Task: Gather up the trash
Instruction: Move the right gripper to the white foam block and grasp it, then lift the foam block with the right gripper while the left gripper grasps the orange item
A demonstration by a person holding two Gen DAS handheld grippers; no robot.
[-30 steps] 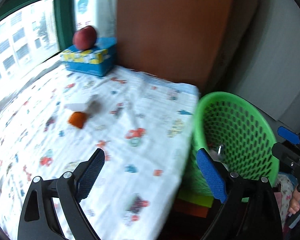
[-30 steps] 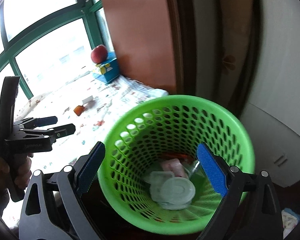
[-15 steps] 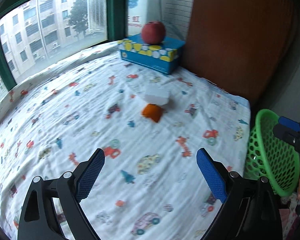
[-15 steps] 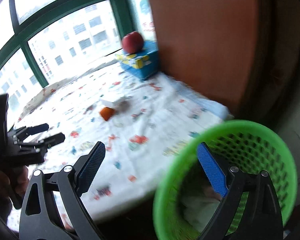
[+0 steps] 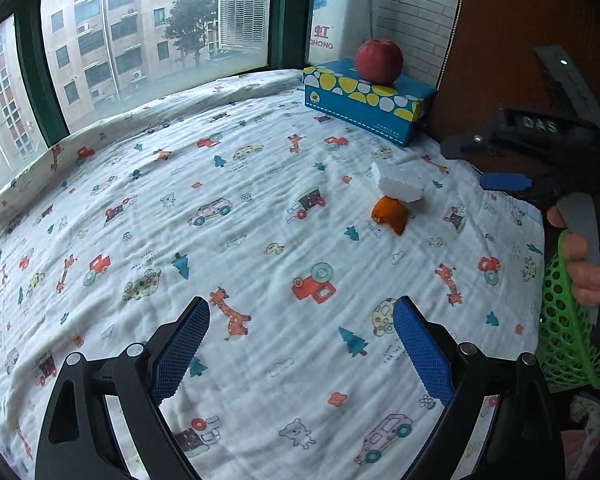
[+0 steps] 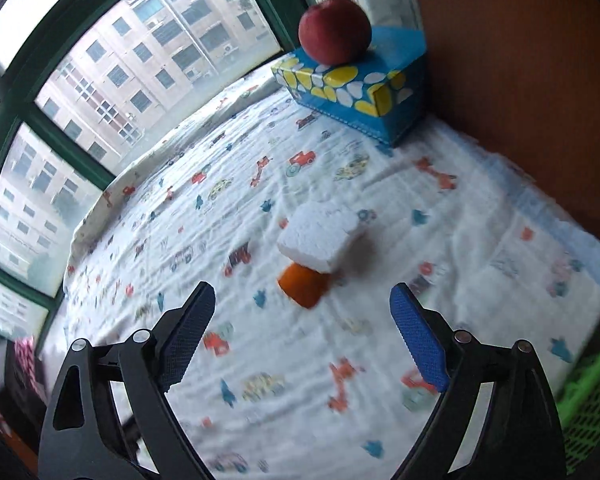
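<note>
A white foam chunk (image 5: 400, 186) lies on the patterned cloth (image 5: 260, 216), resting partly on an orange peel piece (image 5: 389, 213). In the right wrist view the foam chunk (image 6: 319, 237) and the orange piece (image 6: 305, 285) sit just ahead of my right gripper (image 6: 302, 340), which is open and empty. My left gripper (image 5: 300, 348) is open and empty over the cloth, well short of them. The right gripper also shows at the right of the left wrist view (image 5: 500, 168). The green basket (image 5: 564, 332) stands off the cloth's right edge.
A blue tissue box (image 5: 366, 100) with a red apple (image 5: 379, 60) on it stands at the back by the window. A brown panel (image 6: 520, 80) rises along the right side. The basket rim (image 6: 592, 396) shows at the lower right.
Both grippers have swung away from the green basket toward the cloth. The right gripper has moved in close to the foam chunk and orange piece.
</note>
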